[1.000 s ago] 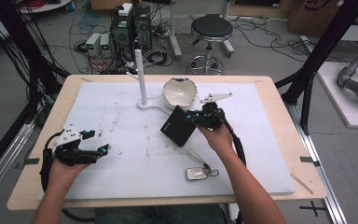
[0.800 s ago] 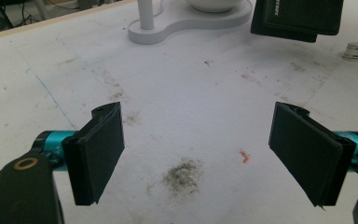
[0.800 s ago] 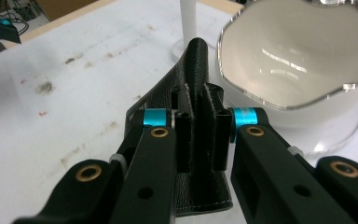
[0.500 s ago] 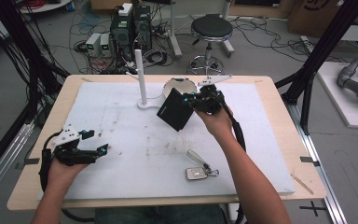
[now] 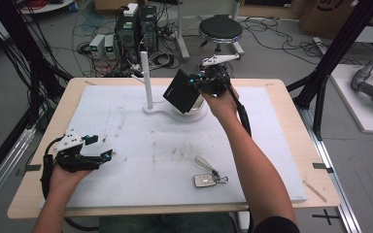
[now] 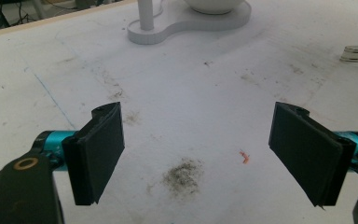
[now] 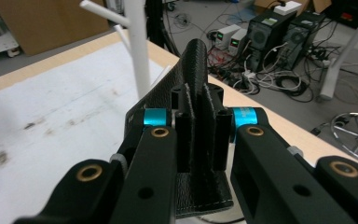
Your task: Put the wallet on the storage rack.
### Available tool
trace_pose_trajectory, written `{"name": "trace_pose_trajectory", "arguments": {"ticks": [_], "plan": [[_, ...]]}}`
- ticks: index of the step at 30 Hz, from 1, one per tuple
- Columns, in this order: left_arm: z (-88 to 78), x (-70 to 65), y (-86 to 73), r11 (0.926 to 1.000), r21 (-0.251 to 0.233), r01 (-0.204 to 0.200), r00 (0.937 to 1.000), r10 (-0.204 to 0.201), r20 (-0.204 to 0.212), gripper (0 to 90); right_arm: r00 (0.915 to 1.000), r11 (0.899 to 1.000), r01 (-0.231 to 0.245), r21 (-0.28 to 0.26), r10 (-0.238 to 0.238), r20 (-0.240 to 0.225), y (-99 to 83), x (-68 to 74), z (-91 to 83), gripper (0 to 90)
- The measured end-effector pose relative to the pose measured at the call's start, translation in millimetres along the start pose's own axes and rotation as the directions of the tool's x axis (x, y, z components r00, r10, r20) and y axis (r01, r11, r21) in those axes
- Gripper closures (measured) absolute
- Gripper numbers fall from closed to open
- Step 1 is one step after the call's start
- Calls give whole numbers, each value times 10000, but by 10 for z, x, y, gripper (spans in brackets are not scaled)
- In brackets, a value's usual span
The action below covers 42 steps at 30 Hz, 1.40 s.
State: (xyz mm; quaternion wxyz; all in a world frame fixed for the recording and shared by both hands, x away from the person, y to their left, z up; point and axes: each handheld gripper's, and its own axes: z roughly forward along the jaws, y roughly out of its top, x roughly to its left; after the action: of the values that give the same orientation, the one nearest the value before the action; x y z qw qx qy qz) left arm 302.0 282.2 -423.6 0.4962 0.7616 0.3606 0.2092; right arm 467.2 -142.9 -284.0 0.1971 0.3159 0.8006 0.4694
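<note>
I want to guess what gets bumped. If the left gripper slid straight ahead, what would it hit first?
Probably the flat base of the white stand with its upright post. The left gripper has open fingers, and bare white table cover lies ahead until then. Depth is hard to judge.

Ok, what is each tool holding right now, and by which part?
The right tool is clamped on the edge of a black wallet, lifted above the white bowl stand. The left tool holds nothing; its jaws stand open over the mat.
</note>
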Motion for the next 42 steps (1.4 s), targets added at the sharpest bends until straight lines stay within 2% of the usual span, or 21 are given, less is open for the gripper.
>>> {"name": "trace_pose_trajectory", "arguments": {"ticks": [7, 8, 10, 12, 15, 18, 21, 22, 29, 33, 36, 37, 39, 42], "plan": [[3, 7, 1, 10000, 19, 27, 10000, -27, -35, 181, 9990, 9998, 190, 16, -190, 395, 50, -103, 108, 848], [9, 10, 2, 10000, 7, 22, 10000, -22, -27, 181, 9981, 9999, 131, 52, -133, 605, 49, -147, 140, 847], [11, 9, 2, 10000, 4, 20, 10000, -20, -21, 181, 9978, 9999, 78, 65, -82, 652, 42, -164, 152, 847], [14, 9, 0, 10000, 11, 34, 10000, -34, -25, 181, 9961, 9998, -40, 198, 22, 885, 7, -235, 207, 848], [14, 7, -4, 10000, 36, 48, 10000, -48, -30, 181, 9951, 9991, -59, 416, 17, 992, -34, -284, 261, 847], [18, 7, -5, 10000, 33, 85, 10000, -85, -11, 181, 9936, 9989, 121, 453, -171, 1119, -58, -308, 301, 847], [28, -3, -1, 10000, 56, 43, 10000, -43, 22, 181, 9937, 9989, 103, 463, -154, 1115, -74, -317, 333, 846], [34, -10, 0, 10000, 54, 53, 10000, -53, 36, 181, 9922, 9984, 237, 516, -298, 1209, -90, -317, 362, 846], [40, -9, -1, 10000, 72, 0, 10000, 0, 75, 181, 9872, 9964, 436, 728, -542, 1497, -153, -323, 421, 844], [41, -8, -3, 10000, 58, 45, 10000, -45, 84, 181, 9861, 9953, 389, 881, -525, 1577, -237, -338, 458, 839], [44, -10, -3, 10000, 85, 21, 10000, -22, 88, 181, 9879, 9948, 421, 931, -554, 1451, -276, -328, 482, 837], [49, -15, -2, 10000, 67, 36, 9999, -37, 103, 181, 9880, 9910, 608, 1195, -768, 1343, -328, -293, 527, 834], [49, -18, 1, 9999, 104, -12, 9999, 11, 115, 181, 9881, 9900, 657, 1249, -820, 1302, -345, -280, 543, 828], [54, -25, 1, 10000, 88, 15, 9999, -16, 121, 181, 9882, 9923, 557, 1109, -706, 1359, -362, -260, 553, 792]]}}
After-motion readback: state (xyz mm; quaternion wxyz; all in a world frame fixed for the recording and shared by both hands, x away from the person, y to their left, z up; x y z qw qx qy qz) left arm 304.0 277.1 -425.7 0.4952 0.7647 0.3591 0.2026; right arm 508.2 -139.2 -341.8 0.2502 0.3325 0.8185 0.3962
